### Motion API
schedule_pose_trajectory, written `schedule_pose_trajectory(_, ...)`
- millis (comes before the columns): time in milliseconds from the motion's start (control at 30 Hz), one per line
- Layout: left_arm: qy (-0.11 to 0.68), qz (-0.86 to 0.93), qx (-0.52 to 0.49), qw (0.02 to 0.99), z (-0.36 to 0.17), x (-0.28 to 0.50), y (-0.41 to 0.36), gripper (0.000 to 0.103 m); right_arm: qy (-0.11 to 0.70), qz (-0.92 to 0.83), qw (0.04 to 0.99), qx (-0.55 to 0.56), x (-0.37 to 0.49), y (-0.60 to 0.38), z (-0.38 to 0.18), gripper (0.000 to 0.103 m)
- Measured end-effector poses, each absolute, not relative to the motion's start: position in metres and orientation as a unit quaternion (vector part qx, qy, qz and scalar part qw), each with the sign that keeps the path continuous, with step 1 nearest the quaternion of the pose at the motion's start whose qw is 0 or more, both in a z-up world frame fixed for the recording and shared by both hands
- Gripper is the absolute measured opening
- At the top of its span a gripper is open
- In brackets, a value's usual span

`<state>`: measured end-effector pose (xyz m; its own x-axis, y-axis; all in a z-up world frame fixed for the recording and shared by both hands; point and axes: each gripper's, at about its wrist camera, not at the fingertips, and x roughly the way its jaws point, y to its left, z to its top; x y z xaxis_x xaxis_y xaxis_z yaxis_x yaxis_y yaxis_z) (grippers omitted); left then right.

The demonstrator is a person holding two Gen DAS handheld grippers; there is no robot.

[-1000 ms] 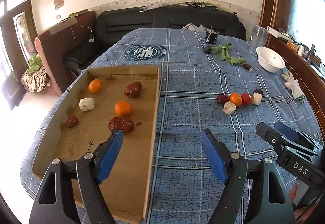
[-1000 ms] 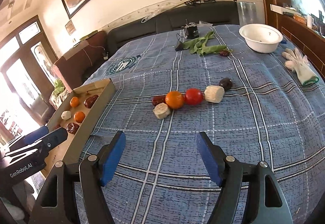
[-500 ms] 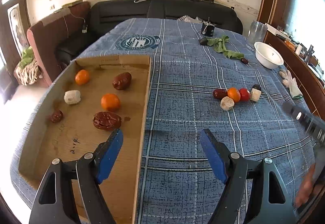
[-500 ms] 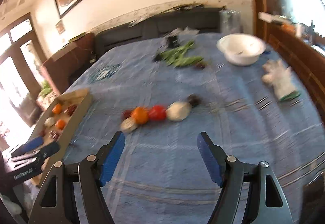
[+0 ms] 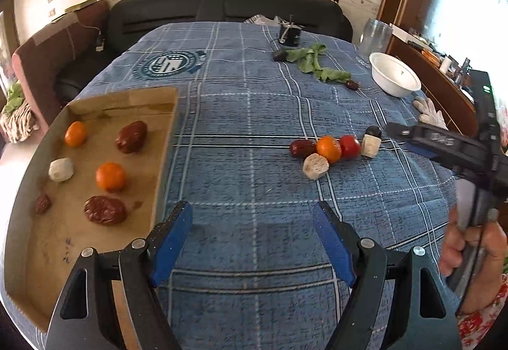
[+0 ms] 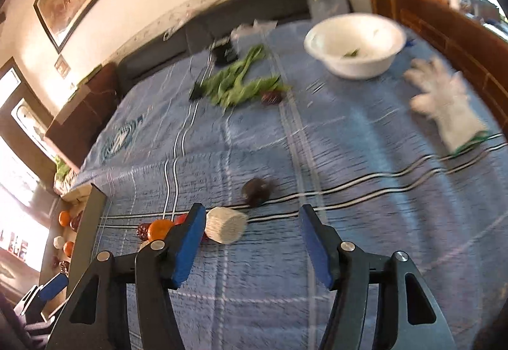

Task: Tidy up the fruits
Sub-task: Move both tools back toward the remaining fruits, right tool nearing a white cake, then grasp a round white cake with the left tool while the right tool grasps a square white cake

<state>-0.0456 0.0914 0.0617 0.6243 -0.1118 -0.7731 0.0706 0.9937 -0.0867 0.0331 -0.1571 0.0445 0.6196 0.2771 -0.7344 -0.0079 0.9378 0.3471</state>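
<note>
A table (image 5: 254, 115) covered with a blue plaid cloth is seen from both wrist views. At its left edge a shallow cardboard tray (image 5: 165, 140) is laid; its near corner is cut off behind the left hand-held gripper (image 5: 252, 223). In the tray two oranges (image 5: 110, 176), two large dark red dates (image 5: 131, 136), a small red date near the left wall and a white chunk (image 5: 61, 169) are spread apart.

Near the middle of the table a loose row of fruit is found: a red date (image 5: 301, 148), an orange (image 5: 328, 149), a red tomato (image 5: 350, 146) and a pale cylindrical piece (image 5: 370, 145), with a second pale chunk (image 5: 315, 166) just nearer and a dark round fruit (image 5: 373, 131) just beyond. What the pale pieces are cannot be made out.

The left hand-held gripper is held open above bare cloth, nothing between its jaws. The right hand-held gripper (image 6: 249, 227) is closing, with only cloth between its blue pads; its left finger (image 6: 189, 239) hides the tomato almost entirely and overlaps the pale cylinder (image 6: 226, 224). The right wrist view is blurred, so the dark fruit (image 6: 256, 188) is smeared. Farther off a white bowl (image 6: 354, 45), green leaves (image 6: 241, 83) and a white glove (image 6: 444, 108) are seen. A hand (image 5: 473, 251) gripping the right tool is cut off at the frame's edge.
</note>
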Motion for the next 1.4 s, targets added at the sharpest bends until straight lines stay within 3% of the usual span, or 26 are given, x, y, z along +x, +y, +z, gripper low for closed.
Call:
schedule_pose_trajectory(167,0.432,-0.067,-0.005,0.899,0.053,-0.030,0.077,0.076,0.439,0.091,0.883,0.138,0.043,-0.140,0.029,0.064)
schedule_pose_trajectory(267,0.446,-0.080,-0.006,0.892,0.043,-0.015,0.068,0.063,0.435,0.087,0.887,0.130,0.043,-0.138,0.026,0.063)
schedule_pose_trajectory(333,0.458,-0.091,-0.013,0.884,0.035,-0.004,0.061,0.058,0.432,0.098,0.886,0.136,0.044,-0.140,0.026,0.056)
schedule_pose_trajectory(433,0.465,-0.103,-0.013,0.879,0.027,0.008,0.049,0.058,0.431,0.114,0.883,0.145,0.043,-0.139,0.027,0.041)
schedule_pose_trajectory(667,0.449,-0.125,-0.010,0.885,0.018,0.026,0.035,0.057,0.420,0.090,0.889,0.158,0.034,-0.160,0.030,0.041)
schedule_pose_trajectory(800,0.435,-0.142,-0.015,0.889,0.018,0.028,0.036,0.032,0.417,0.089,0.889,0.167,0.034,-0.167,0.032,0.041)
schedule_pose_trajectory(867,0.431,-0.151,-0.019,0.889,0.017,0.026,0.037,0.026,0.418,0.092,0.889,0.163,0.035,-0.165,0.032,0.041)
schedule_pose_trajectory(1400,0.414,-0.160,-0.056,0.894,0.020,0.023,0.048,0.026,0.418,0.082,0.893,0.144,0.032,-0.157,0.030,0.041)
